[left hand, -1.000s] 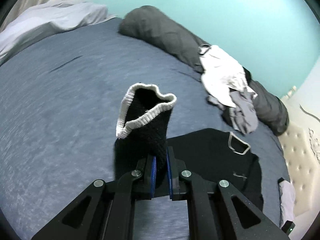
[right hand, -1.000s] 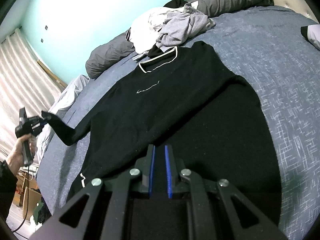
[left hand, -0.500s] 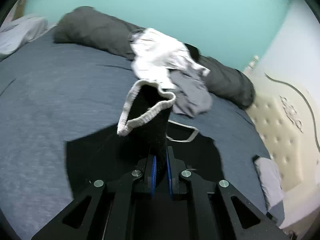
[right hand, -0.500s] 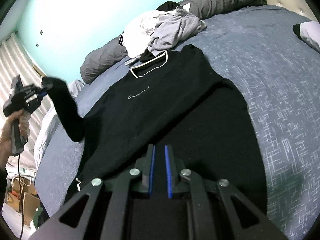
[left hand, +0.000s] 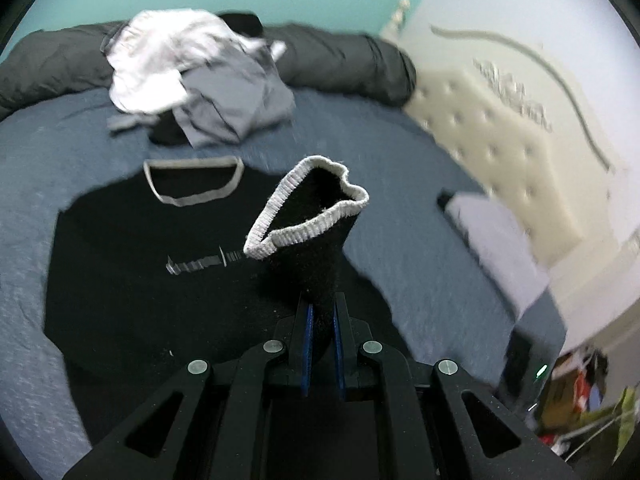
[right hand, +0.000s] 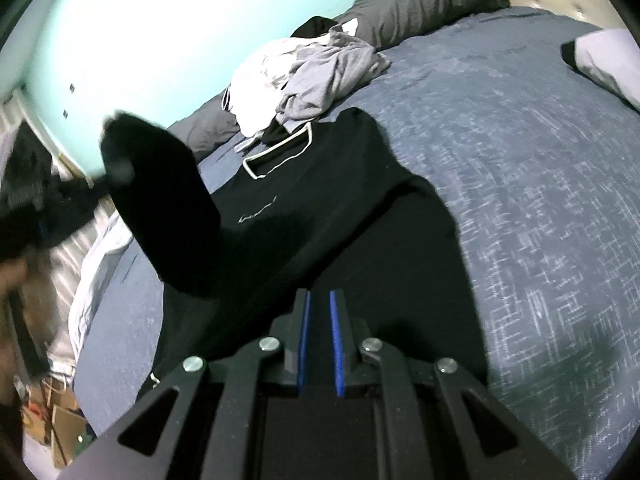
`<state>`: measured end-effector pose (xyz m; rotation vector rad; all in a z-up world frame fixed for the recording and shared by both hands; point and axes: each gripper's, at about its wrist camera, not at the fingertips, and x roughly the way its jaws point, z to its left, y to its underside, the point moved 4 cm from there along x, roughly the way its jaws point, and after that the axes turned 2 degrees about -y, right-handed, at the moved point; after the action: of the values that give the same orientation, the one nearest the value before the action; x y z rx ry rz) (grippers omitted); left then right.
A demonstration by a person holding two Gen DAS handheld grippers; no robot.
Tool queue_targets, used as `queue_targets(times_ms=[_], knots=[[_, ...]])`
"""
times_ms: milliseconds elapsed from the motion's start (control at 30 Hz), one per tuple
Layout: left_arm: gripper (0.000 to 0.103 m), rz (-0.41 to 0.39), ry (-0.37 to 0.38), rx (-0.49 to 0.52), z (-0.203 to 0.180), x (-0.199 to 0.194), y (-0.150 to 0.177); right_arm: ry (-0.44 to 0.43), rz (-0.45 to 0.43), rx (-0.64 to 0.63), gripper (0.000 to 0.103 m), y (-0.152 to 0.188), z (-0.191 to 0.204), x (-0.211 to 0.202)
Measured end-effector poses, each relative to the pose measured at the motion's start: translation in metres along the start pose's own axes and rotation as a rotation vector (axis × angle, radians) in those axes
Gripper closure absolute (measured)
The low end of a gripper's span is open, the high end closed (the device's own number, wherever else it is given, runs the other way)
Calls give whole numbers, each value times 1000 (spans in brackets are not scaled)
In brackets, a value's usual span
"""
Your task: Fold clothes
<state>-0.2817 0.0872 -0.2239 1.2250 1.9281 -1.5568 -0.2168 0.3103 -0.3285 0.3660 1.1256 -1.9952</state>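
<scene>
A black sweater (left hand: 120, 272) with a white-trimmed collar (left hand: 192, 200) lies flat, front up, on the blue bed (left hand: 24, 160). My left gripper (left hand: 322, 316) is shut on its sleeve, and the white-ribbed cuff (left hand: 308, 204) stands up above the chest. In the right wrist view the raised sleeve (right hand: 160, 200) arcs over the sweater (right hand: 340, 200) from the left, with a blurred hand (right hand: 12, 272) behind it. My right gripper (right hand: 319, 308) sits low at the sweater's near edge, jaws nearly together with black cloth between them.
A heap of white and grey clothes (left hand: 192, 76) lies just beyond the collar, against a dark grey rolled duvet (left hand: 340, 64). A cream tufted headboard (left hand: 500, 128) and a white pillow (left hand: 492, 240) are to the right. Boxes (right hand: 60, 420) stand on the floor left of the bed.
My left gripper has swung right and lifted, carrying the sleeve from the bed's side over the sweater's chest. The right gripper has stayed in place.
</scene>
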Motion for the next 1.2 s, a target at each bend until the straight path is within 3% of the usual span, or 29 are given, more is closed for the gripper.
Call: queue_targets(times_ms=[167, 200, 333, 400, 467, 533, 600, 733, 867, 1200], knots=[[90, 118, -30, 29, -8, 43, 42, -18, 7, 37, 94, -1, -6, 1], [85, 142, -42, 35, -8, 51, 50, -24, 11, 41, 94, -1, -7, 1], [45, 151, -29, -1, -2, 54, 71, -46, 27, 50, 94, 0, -7, 5], [40, 141, -22, -15, 0, 48, 80, -57, 34, 61, 93, 1, -8, 6], [40, 129, -25, -28, 7, 40, 90, -63, 45, 79, 75, 2, -10, 8], [40, 114, -49, -40, 18, 32, 98, -77, 52, 106, 65, 2, -13, 10], [40, 100, -81, -54, 31, 24, 106, -90, 61, 131, 64, 3, -15, 11], [39, 85, -153, -97, 64, 10, 126, -67, 99, 135, 50, 2, -15, 24], [39, 103, -192, -123, 89, 10, 141, -29, 153, 97, 49, 3, -11, 43], [38, 107, -186, -143, 104, 14, 154, 31, 224, 5, 51, 18, -4, 66]])
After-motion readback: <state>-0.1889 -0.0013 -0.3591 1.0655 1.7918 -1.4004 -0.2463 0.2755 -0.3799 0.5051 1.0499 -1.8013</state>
